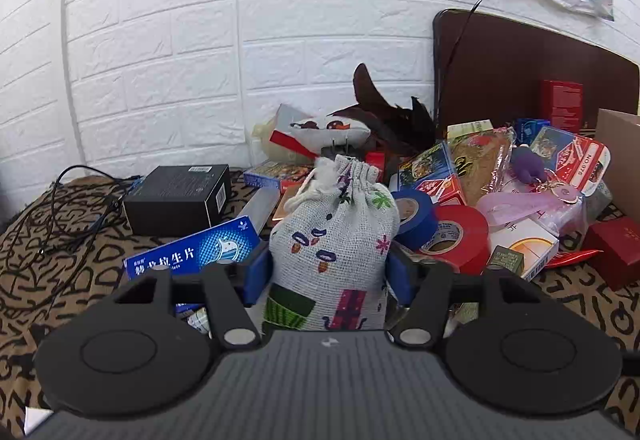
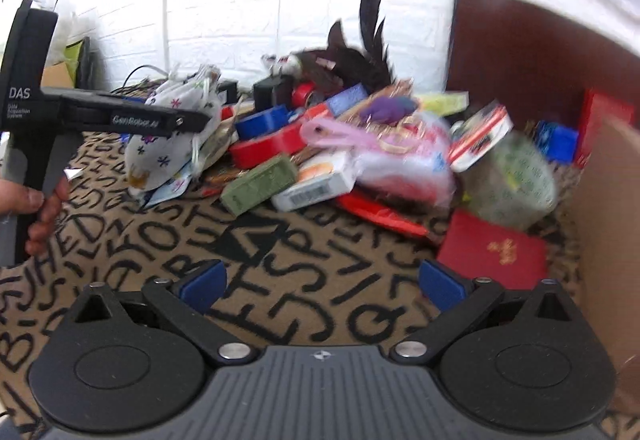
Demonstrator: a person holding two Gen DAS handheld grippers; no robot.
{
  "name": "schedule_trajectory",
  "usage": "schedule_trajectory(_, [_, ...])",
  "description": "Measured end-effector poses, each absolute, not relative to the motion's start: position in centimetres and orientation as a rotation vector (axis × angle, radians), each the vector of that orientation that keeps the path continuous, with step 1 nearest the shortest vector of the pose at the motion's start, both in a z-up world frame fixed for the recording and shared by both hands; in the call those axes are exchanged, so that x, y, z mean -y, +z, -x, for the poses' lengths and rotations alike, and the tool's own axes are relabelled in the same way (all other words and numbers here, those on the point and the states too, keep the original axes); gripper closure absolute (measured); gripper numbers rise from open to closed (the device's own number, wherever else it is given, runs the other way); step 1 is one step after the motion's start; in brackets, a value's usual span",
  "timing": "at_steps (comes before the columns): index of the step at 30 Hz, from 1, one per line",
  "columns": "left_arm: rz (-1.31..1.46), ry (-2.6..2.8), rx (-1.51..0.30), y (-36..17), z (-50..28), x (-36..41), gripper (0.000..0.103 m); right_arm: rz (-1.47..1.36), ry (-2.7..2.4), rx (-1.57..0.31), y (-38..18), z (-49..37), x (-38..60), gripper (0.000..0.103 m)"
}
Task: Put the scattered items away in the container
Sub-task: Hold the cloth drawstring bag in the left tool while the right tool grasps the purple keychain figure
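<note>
My left gripper (image 1: 328, 272) clenched on cloth pouch (image 1: 334, 236), pouch upright, just left of blue tape roll (image 1: 414, 214). My right gripper (image 2: 322, 290) released, empty, above patterned cloth (image 2: 280, 252), near red box (image 2: 494, 248).

tape rolls (image 1: 416, 214) — 2 | drawstring bag (image 1: 334, 236) — 1 | black box (image 1: 178, 198) — 1
</note>
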State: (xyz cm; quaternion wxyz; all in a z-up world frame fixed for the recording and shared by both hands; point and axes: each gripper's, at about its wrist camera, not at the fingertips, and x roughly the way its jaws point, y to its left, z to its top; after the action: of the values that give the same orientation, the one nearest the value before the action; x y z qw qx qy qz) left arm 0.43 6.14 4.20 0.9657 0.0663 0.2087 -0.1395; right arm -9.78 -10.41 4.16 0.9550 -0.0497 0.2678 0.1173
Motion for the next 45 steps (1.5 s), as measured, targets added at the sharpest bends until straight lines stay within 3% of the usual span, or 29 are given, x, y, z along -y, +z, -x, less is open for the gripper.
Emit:
schedule_trajectory(11, [-0.114,-0.247,-0.469,5.0,-0.5,-6.4,0.053,0.069,0.225,-0.53,5.8,8.2,10.8,0.0])
schedule_trajectory(19, [-0.104,-0.214,-0.47,4.9,-0.5,-5.9,0.053,0.115,0.187,-0.346,9.0,6.7,11.3,0.0])
schedule_trajectory(24, [-0.095,-0.209,-0.47,4.7,-0.4,-5.9,0.053,0.108,0.194,-0.332,9.3,5.0,12.4,0.0])
schedule_trajectory(25, [-0.096,-0.207,-0.47,4.7,-0.4,-5.9,0.053,0.098,0.199,-0.333,9.3,4.6,12.6,0.004])
schedule_trajectory(27, [-0.101,-0.205,-0.469,4.7,-0.4,-5.7,0.053,0.065,0.212,-0.359,9.1,3.5,12.9,0.029])
schedule_trajectory(28, [-0.103,-0.203,-0.469,4.7,-0.4,-5.6,0.053,0.044,0.224,-0.388,9.0,2.6,13.0,0.048])
schedule_trajectory(29, [-0.106,-0.201,-0.468,4.6,-0.4,-5.6,0.052,0.027,0.234,-0.414,8.7,1.7,13.0,0.056])
schedule_trajectory(34, [-0.102,-0.201,-0.465,4.6,-0.4,-5.7,0.052,0.045,0.209,-0.452,7.7,-1.5,11.5,0.054])
schedule_trajectory(37, [-0.102,-0.199,-0.464,4.5,-0.3,-5.7,0.052,0.064,0.176,-0.495,6.9,-2.9,10.5,0.044])
schedule_trajectory(39, [-0.102,-0.196,-0.46,4.5,-0.2,-5.6,0.052,0.102,0.151,-0.482,6.4,-2.6,10.0,0.044])
schedule_trajectory(42, [-0.076,-0.199,-0.45,4.5,0.0,-6.0,0.053,0.116,0.138,-0.439,6.4,-1.6,10.5,0.072])
schedule_trajectory(45, [-0.008,-0.227,-0.452,4.8,0.1,-6.8,0.055,0.041,0.178,-0.437,7.1,-0.9,12.3,0.072])
